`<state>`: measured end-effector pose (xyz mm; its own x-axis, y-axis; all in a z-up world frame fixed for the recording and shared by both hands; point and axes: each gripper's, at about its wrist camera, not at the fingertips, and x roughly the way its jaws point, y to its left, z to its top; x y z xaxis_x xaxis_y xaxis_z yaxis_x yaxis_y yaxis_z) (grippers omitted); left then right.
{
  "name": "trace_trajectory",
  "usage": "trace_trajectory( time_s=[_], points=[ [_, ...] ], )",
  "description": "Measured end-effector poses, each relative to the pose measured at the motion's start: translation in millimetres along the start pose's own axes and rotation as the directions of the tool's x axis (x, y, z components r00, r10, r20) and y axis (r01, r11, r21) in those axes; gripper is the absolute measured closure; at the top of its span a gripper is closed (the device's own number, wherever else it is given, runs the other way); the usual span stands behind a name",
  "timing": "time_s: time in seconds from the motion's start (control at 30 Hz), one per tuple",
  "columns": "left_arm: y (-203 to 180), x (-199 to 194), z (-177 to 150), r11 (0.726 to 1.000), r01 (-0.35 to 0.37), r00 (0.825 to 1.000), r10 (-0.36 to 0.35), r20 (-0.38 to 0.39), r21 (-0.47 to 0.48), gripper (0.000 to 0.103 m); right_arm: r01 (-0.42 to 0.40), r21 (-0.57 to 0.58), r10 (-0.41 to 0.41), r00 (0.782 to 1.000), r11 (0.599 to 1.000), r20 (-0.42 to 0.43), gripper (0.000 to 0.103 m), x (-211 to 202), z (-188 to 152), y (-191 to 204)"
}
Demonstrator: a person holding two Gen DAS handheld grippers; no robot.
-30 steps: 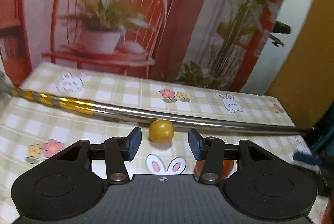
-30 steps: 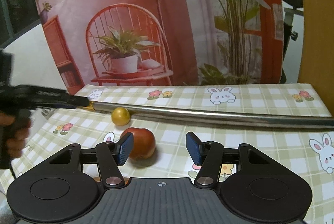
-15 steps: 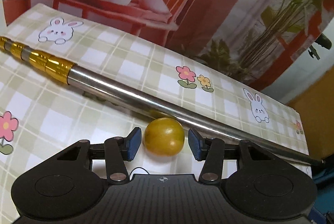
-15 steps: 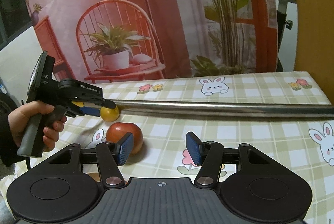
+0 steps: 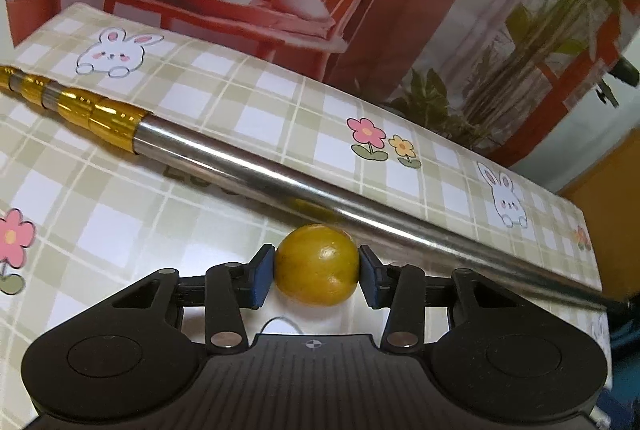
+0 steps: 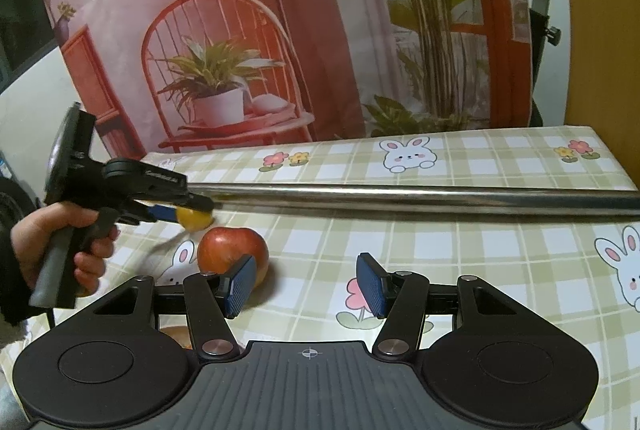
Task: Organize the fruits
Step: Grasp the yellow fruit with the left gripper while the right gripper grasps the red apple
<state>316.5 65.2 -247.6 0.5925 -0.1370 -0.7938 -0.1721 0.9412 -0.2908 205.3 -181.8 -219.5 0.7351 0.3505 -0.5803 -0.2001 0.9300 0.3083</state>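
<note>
the left gripper (image 5: 317, 276) has its two blue pads closed against the sides of the small yellow fruit (image 5: 317, 265), one pad on each side at its widest part, so it seems to hold it. the fruit sits on the checked tablecloth (image 5: 120, 226), just beside the long metal pole (image 5: 280, 177) that crosses the table, near its left end in the right wrist view. whether the fruit touches the pole i cannot tell.

the right gripper (image 6: 306, 280) is wide open and holds nothing; it hovers over the cloth, with the red apple (image 6: 228, 250) just beyond its left pad.

i judge the yellow fruit to be light, round and smooth, with firm skin, so it can slip or roll if the pads sit off its middle. a hold across the widest part, as now, looks right, with gentle pressure so the skin is not bruised. the apple looks heavier and hard; i would take it also across the middle, with the pads well around it.
</note>
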Motion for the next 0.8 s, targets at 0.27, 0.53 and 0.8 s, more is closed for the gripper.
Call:
trace_trajectory(
  time_s=[0.27, 0.53, 0.8],
  points=[
    [13, -57, -31, 0.991, 0.067, 0.997, -0.072, 0.037, 0.113, 0.057, -0.036, -0.116, 0.032, 0.999, 0.993, -0.031, 0.041, 14, 13, 17],
    [47, -120, -70, 0.991, 0.084, 0.989, -0.095, 0.11, 0.104, 0.056, -0.127, -0.221, 0.097, 0.986, 0.967, -0.138, 0.04, 62, 31, 46],
    [55, -153, -102, 0.988, 0.113, 0.984, -0.126, 0.129, 0.105, 0.057, -0.171, -0.241, 0.106, 0.959, 0.955, -0.261, 0.03, 110, 39, 73]
  ],
)
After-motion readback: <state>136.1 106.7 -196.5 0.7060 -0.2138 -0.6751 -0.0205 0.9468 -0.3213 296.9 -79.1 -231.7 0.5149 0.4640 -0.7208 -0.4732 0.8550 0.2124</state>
